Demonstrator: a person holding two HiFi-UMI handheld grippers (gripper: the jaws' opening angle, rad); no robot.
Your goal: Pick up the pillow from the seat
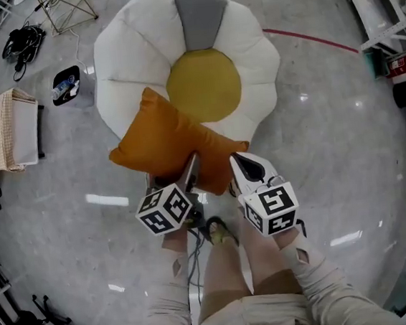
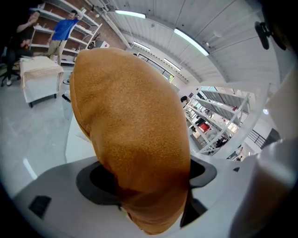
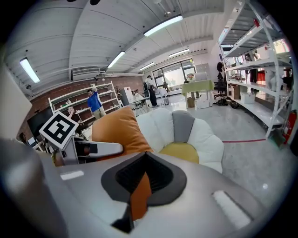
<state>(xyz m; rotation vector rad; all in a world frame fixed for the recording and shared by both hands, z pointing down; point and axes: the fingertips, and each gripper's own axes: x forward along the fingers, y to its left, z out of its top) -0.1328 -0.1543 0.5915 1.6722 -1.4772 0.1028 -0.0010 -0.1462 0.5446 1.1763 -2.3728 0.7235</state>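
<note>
An orange pillow (image 1: 168, 144) hangs tilted over the near left part of a white flower-shaped seat (image 1: 248, 45) with a yellow centre. My left gripper (image 1: 191, 170) is shut on the pillow's near edge. In the left gripper view the pillow (image 2: 130, 121) fills the space between the jaws of the left gripper (image 2: 146, 179). My right gripper (image 1: 241, 165) is shut on the pillow's near right corner. In the right gripper view a strip of orange fabric (image 3: 138, 195) sits pinched in the right gripper (image 3: 144, 181), with the pillow's bulk (image 3: 118, 130), the left gripper (image 3: 93, 148) and the seat (image 3: 200, 135) beyond.
On the floor at left stand a beige box (image 1: 5, 128), a black tray (image 1: 65, 84), a bundle of black cables (image 1: 23, 41) and a wire frame (image 1: 68, 10). A red floor line (image 1: 309, 39) and shelving (image 1: 388, 1) lie at right. People (image 2: 63, 30) stand far off.
</note>
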